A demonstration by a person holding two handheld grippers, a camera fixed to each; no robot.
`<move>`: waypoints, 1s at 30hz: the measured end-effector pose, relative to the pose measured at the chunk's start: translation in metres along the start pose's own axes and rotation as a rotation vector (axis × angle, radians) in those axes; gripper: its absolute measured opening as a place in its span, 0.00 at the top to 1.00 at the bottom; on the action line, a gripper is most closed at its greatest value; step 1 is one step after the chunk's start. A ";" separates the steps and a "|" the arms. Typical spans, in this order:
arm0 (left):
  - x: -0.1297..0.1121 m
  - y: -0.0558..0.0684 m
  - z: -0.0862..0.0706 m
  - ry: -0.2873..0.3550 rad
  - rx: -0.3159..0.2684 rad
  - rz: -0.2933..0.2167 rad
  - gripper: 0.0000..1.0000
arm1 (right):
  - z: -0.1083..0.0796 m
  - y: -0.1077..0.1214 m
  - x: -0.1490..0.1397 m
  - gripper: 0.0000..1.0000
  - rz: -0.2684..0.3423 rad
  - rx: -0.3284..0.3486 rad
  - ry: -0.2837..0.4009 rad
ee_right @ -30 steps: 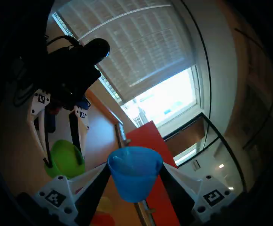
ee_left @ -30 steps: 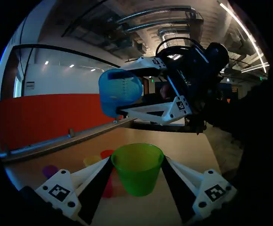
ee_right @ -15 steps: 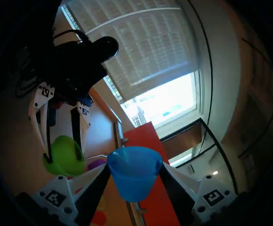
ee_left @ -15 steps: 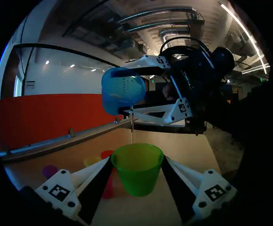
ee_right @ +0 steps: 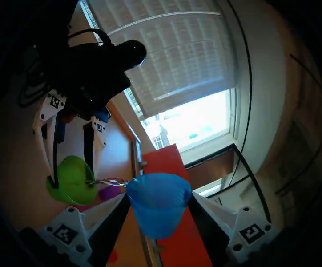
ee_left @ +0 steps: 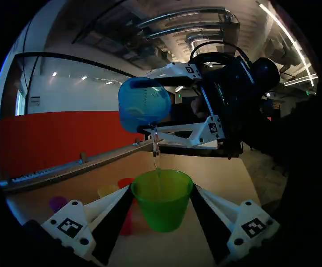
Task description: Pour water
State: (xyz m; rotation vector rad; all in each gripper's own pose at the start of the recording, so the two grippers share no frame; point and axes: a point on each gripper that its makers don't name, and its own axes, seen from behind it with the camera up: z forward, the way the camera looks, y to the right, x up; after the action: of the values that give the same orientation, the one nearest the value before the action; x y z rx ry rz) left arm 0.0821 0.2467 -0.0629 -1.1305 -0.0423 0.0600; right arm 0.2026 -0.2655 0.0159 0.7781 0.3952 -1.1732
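An open ceiling with ducts and pipes [ee_left: 183, 22] spans the room above a long red partition [ee_left: 58, 138], which runs behind a pale wooden table [ee_left: 214, 171] edged by a metal rail [ee_left: 72, 164]. In the right gripper view, a bright window [ee_right: 192, 120] sits below wide slatted blinds [ee_right: 174, 53]. The right gripper [ee_left: 145, 104] reaches in over the table from the right, clenched on a blue cup [ee_left: 143, 104] that is tipped on its side high above the tabletop. Its dark body behind the fingers blocks much of the far room, and the hand holding it is too dark to make out. The left gripper [ee_left: 162, 191] grasps a green cup [ee_left: 162, 209], held upright directly below the blue one, the two cups apart. A thin stream of water [ee_left: 155, 149] falls from the blue cup's lower lip into the green cup's mouth. Behind the left finger on the table stand small cups: a pink one [ee_left: 127, 220] largely hidden by the finger, a red one [ee_left: 125, 181] and a yellow one [ee_left: 107, 190] partly covered, and a purple one [ee_left: 58, 202] farther left. The water level in either cup cannot be judged.
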 end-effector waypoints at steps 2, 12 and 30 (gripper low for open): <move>0.001 0.000 0.000 0.000 0.001 0.001 0.12 | 0.000 0.001 0.000 0.10 -0.009 -0.003 0.000; 0.001 0.000 0.000 0.001 0.002 0.005 0.12 | -0.001 0.005 -0.002 0.10 -0.042 -0.014 -0.001; 0.003 -0.001 0.000 0.002 0.003 0.007 0.12 | -0.001 0.007 0.004 0.10 -0.112 -0.023 0.001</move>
State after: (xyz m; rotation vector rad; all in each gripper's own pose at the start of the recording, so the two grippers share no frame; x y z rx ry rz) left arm 0.0852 0.2461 -0.0622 -1.1280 -0.0365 0.0648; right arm 0.2109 -0.2660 0.0151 0.7445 0.4566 -1.2705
